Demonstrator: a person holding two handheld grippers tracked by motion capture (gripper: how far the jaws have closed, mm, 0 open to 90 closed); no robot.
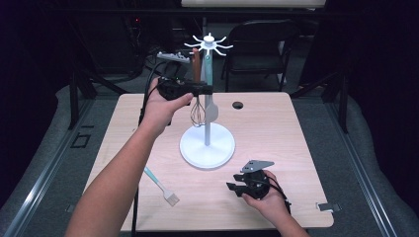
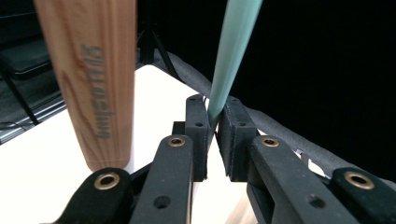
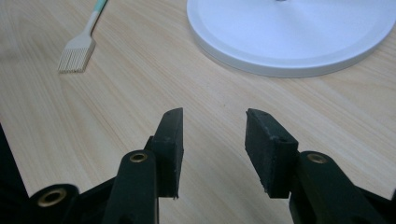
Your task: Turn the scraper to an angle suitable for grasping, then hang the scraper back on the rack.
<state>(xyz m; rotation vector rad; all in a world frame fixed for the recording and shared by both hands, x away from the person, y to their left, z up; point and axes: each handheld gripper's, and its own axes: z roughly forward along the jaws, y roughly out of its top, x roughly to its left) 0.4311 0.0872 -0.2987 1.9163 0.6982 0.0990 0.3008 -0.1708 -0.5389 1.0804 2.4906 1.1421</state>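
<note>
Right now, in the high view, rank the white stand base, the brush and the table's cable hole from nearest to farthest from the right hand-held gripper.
1. Stand base, just up and left of the right hand-held gripper.
2. Brush, lying to its left.
3. Cable hole, at the far edge.

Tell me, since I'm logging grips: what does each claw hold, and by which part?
The left claw pinches the teal-handled spatula at its handle's lower end, hanging on the stand. The right claw holds nothing.

High view looks down and forward over the whole counter (image 1: 276, 123). Left gripper view sits tight against the hanging utensil handles; right gripper view skims low, sharing the white stand base (image 3: 299, 42) and brush (image 3: 79, 49) with it.
</note>
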